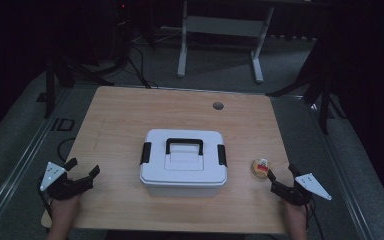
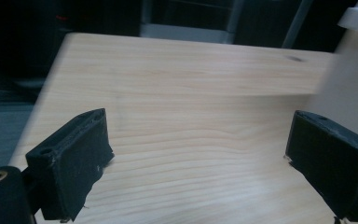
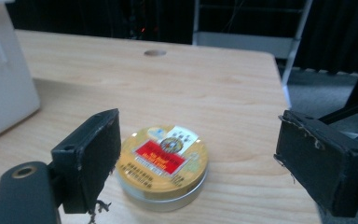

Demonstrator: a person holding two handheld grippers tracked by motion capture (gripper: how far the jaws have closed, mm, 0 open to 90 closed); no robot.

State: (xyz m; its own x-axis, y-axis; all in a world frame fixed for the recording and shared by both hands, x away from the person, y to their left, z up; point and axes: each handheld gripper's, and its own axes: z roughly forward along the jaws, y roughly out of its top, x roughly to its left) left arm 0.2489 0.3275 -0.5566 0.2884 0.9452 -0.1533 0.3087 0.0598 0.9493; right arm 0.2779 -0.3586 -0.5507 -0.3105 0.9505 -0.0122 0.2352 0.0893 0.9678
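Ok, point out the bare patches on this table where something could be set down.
Widest: the far strip between the white box and the cable hole. Also bare: left of the box, ahead of the left tongs. Crowded: the right side, where the round tin sits between the right tongs.

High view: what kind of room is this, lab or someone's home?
Probably a lab or recording room. A lone wooden table stands on grey carpet, with black stands at its sides, cables on the floor and another desk's frame behind; the surroundings are dark.
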